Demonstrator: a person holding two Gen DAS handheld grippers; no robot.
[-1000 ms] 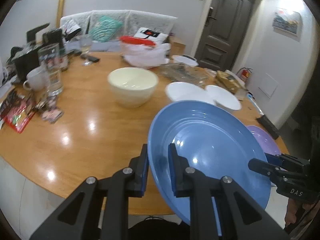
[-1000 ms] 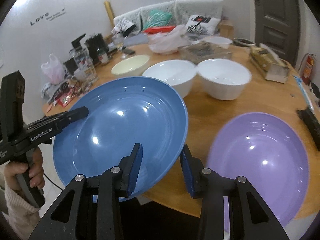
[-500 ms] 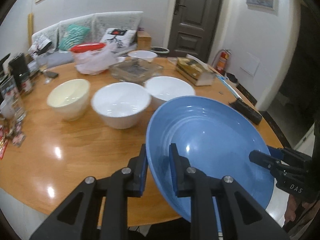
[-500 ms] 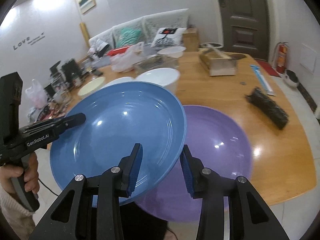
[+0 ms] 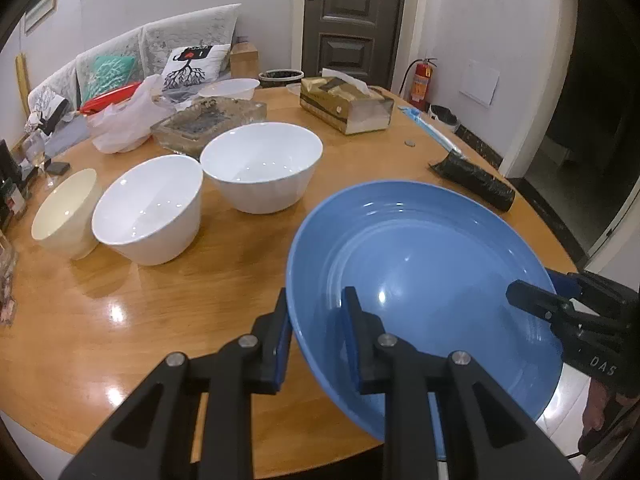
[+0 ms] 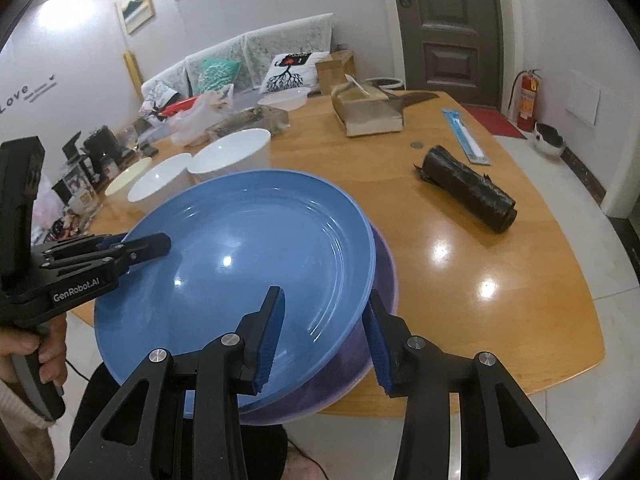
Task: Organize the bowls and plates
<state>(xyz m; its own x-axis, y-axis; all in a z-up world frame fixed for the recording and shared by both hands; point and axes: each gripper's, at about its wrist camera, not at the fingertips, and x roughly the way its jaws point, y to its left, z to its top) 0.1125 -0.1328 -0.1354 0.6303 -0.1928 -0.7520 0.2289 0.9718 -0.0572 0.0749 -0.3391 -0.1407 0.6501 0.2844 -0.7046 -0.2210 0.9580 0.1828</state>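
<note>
My left gripper (image 5: pixel 316 332) is shut on the rim of a large blue plate (image 5: pixel 424 280), also seen in the right wrist view (image 6: pixel 248 256). The plate lies over a purple plate (image 6: pixel 384 280) at the table's front edge; only the purple rim shows. My right gripper (image 6: pixel 326 336) is open, its jaws astride the blue plate's near rim without gripping it. Two white bowls (image 5: pixel 262 168) (image 5: pixel 150 206) and a cream bowl (image 5: pixel 66 212) stand in a row to the left.
On the round wooden table (image 6: pixel 500 280) lie a black roll (image 6: pixel 466 186), a tissue box (image 5: pixel 344 104), a glass tray (image 5: pixel 208 120), a plastic bag (image 5: pixel 120 120) and a far white bowl (image 5: pixel 230 87). Clutter lines the left edge.
Both grippers carried the blue plate to the right, over the purple plate, and lowered it. The right gripper's jaws stand a little wider.
</note>
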